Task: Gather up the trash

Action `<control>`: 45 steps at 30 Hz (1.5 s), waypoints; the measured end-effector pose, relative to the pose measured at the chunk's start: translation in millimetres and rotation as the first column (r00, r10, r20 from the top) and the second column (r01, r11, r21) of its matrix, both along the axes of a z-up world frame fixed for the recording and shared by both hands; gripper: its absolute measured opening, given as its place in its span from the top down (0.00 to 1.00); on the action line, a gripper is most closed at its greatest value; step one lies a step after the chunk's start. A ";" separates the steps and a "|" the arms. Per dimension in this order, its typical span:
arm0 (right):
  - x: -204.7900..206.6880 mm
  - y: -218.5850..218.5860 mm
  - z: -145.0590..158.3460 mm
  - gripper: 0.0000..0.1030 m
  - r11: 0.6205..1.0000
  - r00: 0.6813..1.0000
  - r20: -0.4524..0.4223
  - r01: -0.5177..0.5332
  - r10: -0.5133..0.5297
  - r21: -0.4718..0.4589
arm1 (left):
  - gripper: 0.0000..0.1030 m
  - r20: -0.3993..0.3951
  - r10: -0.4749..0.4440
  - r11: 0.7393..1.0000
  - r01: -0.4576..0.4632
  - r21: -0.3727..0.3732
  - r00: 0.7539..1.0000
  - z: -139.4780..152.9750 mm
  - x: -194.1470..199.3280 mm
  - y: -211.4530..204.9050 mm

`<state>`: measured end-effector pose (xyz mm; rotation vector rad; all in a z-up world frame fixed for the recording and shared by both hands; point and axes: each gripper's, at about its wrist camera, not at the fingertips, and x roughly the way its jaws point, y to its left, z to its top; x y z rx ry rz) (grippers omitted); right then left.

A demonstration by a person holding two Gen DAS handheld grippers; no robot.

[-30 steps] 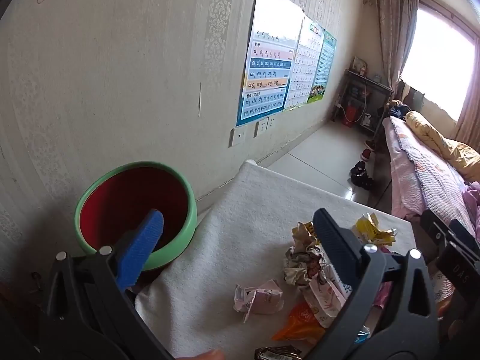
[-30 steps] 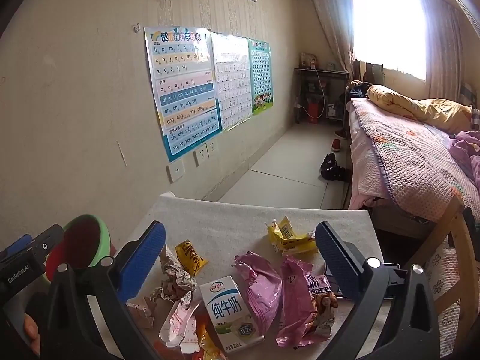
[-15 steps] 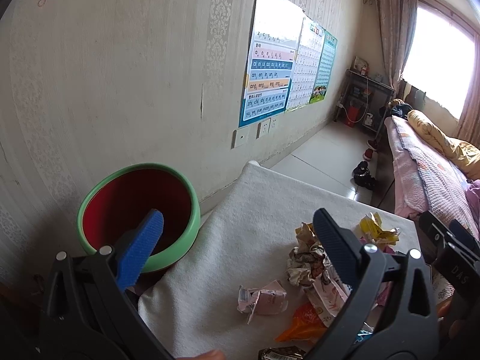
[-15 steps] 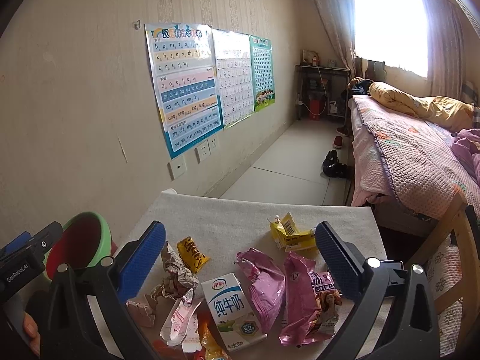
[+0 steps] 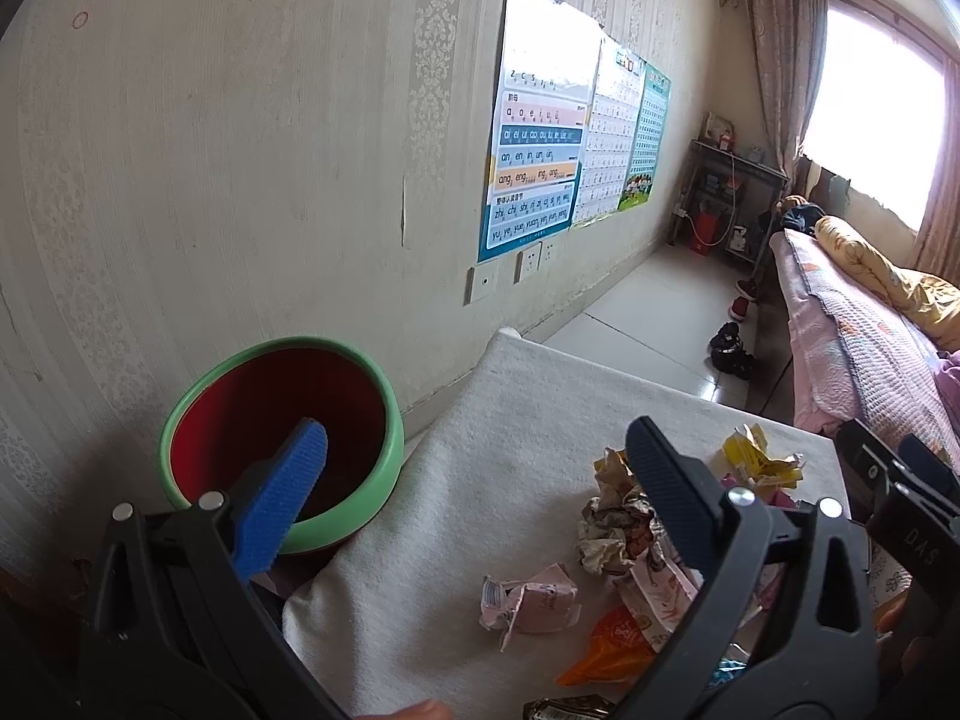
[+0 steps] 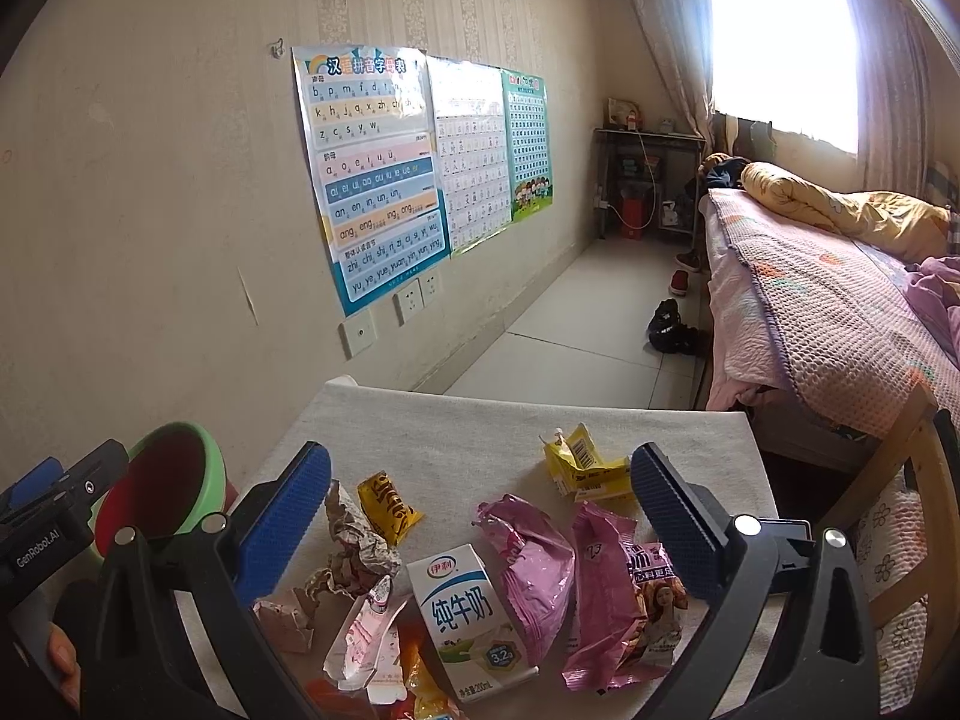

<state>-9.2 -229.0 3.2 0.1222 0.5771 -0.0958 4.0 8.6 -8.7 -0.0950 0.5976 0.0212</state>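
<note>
Trash lies scattered on a small table covered with a white cloth [image 6: 432, 420]: a white milk carton [image 6: 465, 618], two pink snack bags [image 6: 531, 564], a crushed yellow carton [image 6: 579, 462], a yellow wrapper [image 6: 387, 507], crumpled paper [image 5: 612, 531] and a crushed pink carton [image 5: 528, 600]. A green-rimmed red bin [image 5: 282, 438] stands at the table's left, between it and the wall. My left gripper [image 5: 474, 486] hangs open over the table's left edge, holding nothing. Above the litter, my right gripper [image 6: 480, 501] is open too, its fingers straddling the carton and bags.
A wall with posters [image 6: 375, 180] runs along the left. Tiled floor [image 6: 582, 336] with shoes [image 6: 672, 330] stretches beyond the table. A bed with a pink cover [image 6: 828, 312] sits to the right, and a wooden frame [image 6: 900, 468] stands close to the table's right side.
Both views have shifted only slightly; the left gripper drifted a little, so the bin sits marginally lower right. Both grippers stay open and the trash has not moved.
</note>
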 end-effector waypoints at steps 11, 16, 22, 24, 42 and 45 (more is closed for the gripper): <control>0.9 2.4 -1.5 0.07 1.000 1.000 -0.006 -0.004 0.004 0.003 | 0.05 0.121 0.015 1.000 -0.013 -0.023 0.993 10.9 -11.7 4.1; 1.0 2.9 -2.4 0.07 1.000 1.000 -0.008 -0.005 0.005 0.008 | 0.05 0.095 -0.018 0.999 0.022 -0.032 0.995 11.7 -9.1 2.4; 0.9 2.7 -0.9 0.07 1.000 1.000 -0.001 -0.007 0.007 0.017 | 0.05 0.041 -0.057 0.998 0.056 0.015 0.998 5.5 -5.0 -4.5; 1.8 2.9 -0.9 0.07 1.000 1.000 -0.006 -0.010 0.010 0.019 | 0.05 0.024 -0.066 0.998 0.065 0.015 0.998 2.6 -3.9 -5.1; 6.8 4.3 -6.5 0.07 1.000 0.999 -0.037 -0.023 0.023 0.011 | 0.05 -0.025 -0.108 0.993 0.109 0.048 0.994 -8.3 2.6 -5.2; 8.2 3.2 -9.1 0.07 1.000 0.998 -0.048 -0.028 0.028 0.013 | 0.05 -0.037 -0.138 0.989 0.139 0.046 0.990 -13.9 2.6 -7.5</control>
